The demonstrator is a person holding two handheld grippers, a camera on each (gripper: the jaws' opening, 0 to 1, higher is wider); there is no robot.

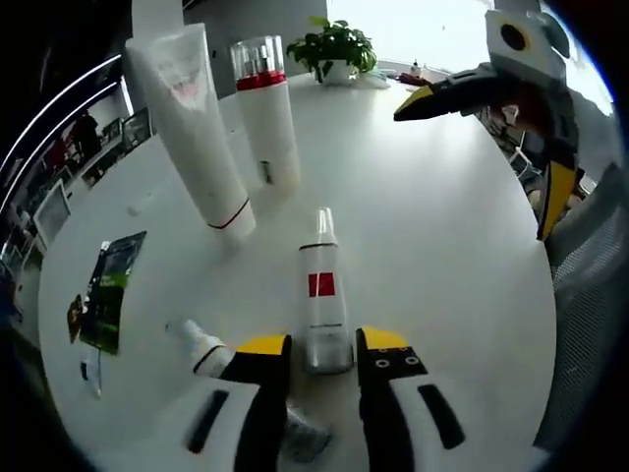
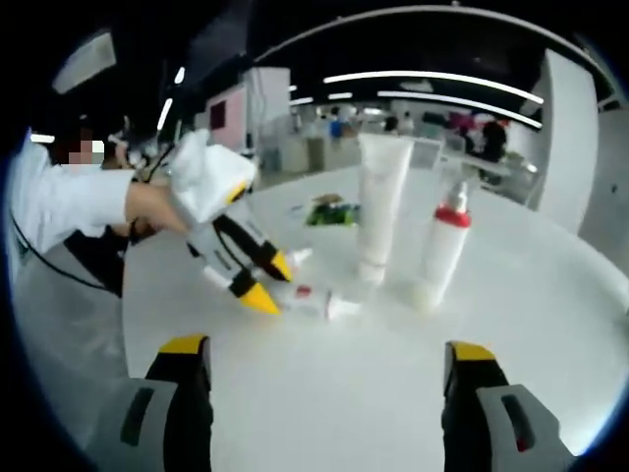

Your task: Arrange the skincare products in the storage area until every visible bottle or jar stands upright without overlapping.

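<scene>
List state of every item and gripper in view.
tall white tube: upright
red-collared bottle: upright
clear bottle with red label: lying flat between left gripper's jaws
small white bottle: lying flat
left gripper: open
right gripper: open

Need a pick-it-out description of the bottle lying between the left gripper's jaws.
On the round white table, two white containers stand upright: a tall tube and a bottle with a red band under a clear cap. Nearer the left gripper, a slim clear bottle lies flat, its base between the open jaws. Its square red label and lying pose set it apart.
</scene>
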